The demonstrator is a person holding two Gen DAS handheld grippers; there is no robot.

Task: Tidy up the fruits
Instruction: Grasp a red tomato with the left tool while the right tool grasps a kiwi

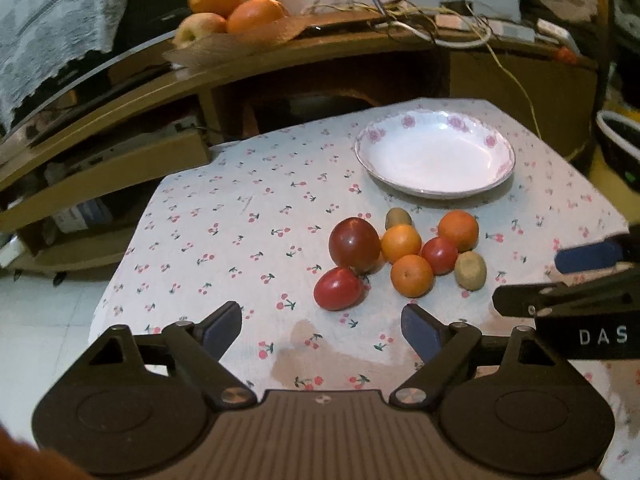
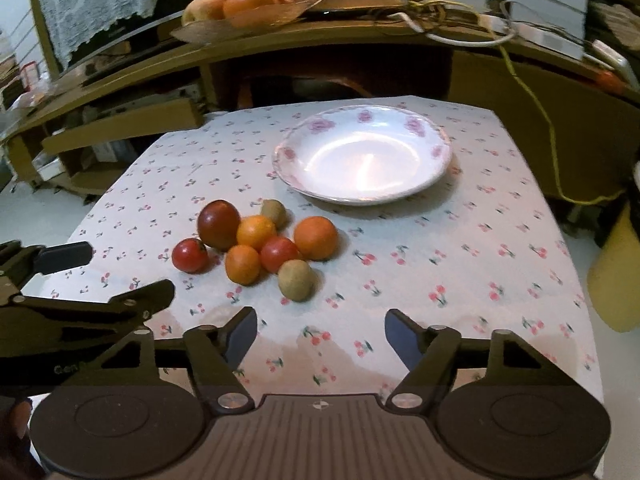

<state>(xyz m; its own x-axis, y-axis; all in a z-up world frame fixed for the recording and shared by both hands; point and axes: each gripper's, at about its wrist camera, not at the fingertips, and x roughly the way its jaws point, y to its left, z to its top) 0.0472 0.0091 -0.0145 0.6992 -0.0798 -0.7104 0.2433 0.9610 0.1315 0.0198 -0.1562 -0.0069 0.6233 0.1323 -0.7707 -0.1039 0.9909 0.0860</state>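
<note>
Hovering low over the near edge of the counter (image 1: 208, 216), the left gripper (image 1: 322, 326) has its fingers (image 1: 222, 330) spread wide and released, nothing between them; its cloth is white with a small cherry print, and a pale brown stain sits on it just ahead of the gripper; slightly right of the gap lies the cluster of fruit, all loose on the cloth; at its left end a small red tomato (image 1: 339, 289) touches a larger dark red tomato (image 1: 354, 243) behind it; next come three oranges, one in the middle (image 1: 401, 243), one nearer (image 1: 412, 275) and one further right (image 1: 458, 230); a second small red tomato (image 1: 439, 255) is tucked among them; a kiwi (image 1: 398, 218) peeks from behind the middle orange, and another kiwi (image 1: 471, 270) lies at the cluster's right front; beyond the fruit, apart from it, stands a white plate (image 1: 496, 148) with pink flowers on its rim, holding nothing; at the right the right gripper (image 2: 321, 334) also hovers with fingers (image 2: 402, 338) parted and released, the fruit ahead and to its left; behind the counter a wooden shelf (image 1: 280, 52) carries a tray (image 1: 224, 46) with oranges and an apple, and a white cable (image 1: 452, 42).
</note>
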